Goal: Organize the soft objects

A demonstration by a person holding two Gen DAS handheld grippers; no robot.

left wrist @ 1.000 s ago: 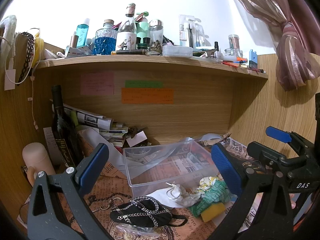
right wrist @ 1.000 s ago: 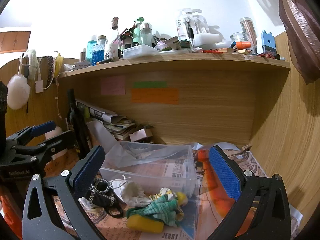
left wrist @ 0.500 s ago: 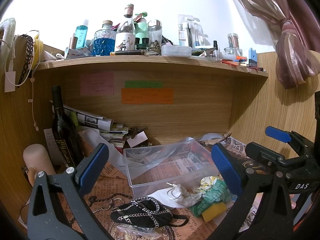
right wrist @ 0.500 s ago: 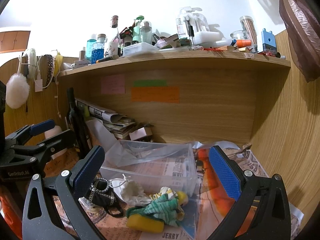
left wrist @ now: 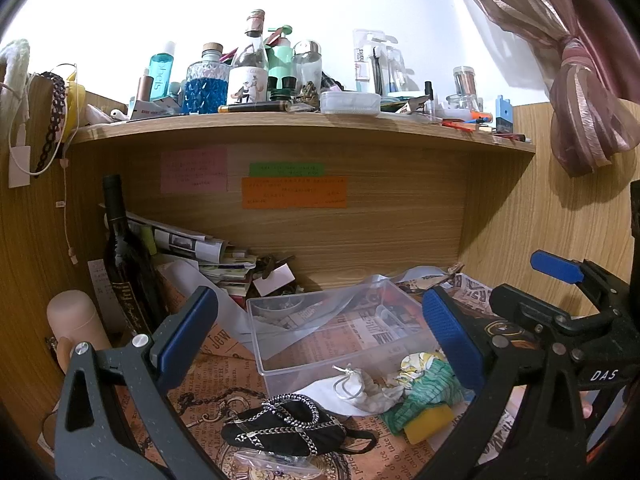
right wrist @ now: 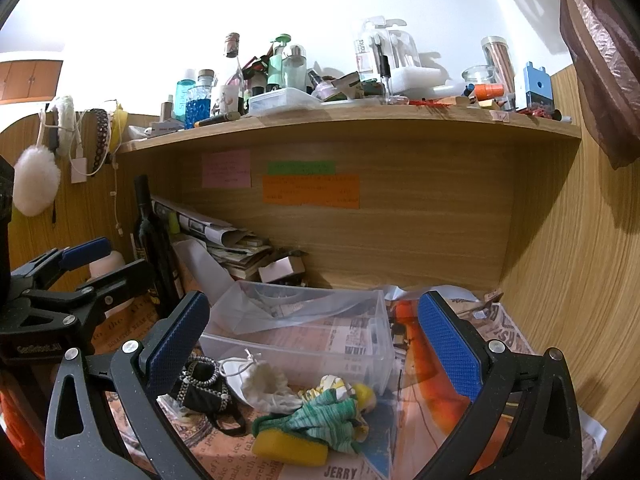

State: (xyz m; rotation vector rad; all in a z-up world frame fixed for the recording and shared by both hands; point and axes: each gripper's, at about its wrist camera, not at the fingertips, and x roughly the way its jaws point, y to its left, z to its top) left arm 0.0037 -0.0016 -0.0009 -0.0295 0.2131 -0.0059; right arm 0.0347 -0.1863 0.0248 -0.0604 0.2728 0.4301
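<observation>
From my left wrist camera, the left gripper (left wrist: 316,336) has its blue-padded fingers (left wrist: 188,330) spread wide with nothing between them. Past them, on the newspaper-covered worktop (left wrist: 224,376), stands a clear plastic storage box (left wrist: 340,332), set back toward the worktop's rear wall. Just in front of the box lies my row of soft things: a black fabric pouch with silver chain trim (left wrist: 286,428) nearest the front edge, a white drawstring cloth bag (left wrist: 362,390) touching the box's front wall, and a green striped knitted cloth (left wrist: 428,386) draped over a yellow sponge block (left wrist: 428,426). The right gripper (left wrist: 556,292) shows at the right side, above the worktop. A dark wine bottle (left wrist: 120,256) stands upright at the rear left corner.

From my right wrist camera, the right gripper (right wrist: 316,336) is likewise fully parted, its fingers (right wrist: 448,344) holding nothing. The clear box (right wrist: 304,332) sits ahead, between the fingers. The white bag (right wrist: 260,384) rests against the box's front wall, the black pouch (right wrist: 202,390) lies just left of it, partly hidden behind my left finger pad, and the green cloth (right wrist: 324,416) lies over the yellow sponge (right wrist: 288,446) near the front edge. The left gripper (right wrist: 76,276) hangs over the left side of the worktop, fingers apart. A wooden shelf (right wrist: 360,126) above carries bottles and jars.
</observation>
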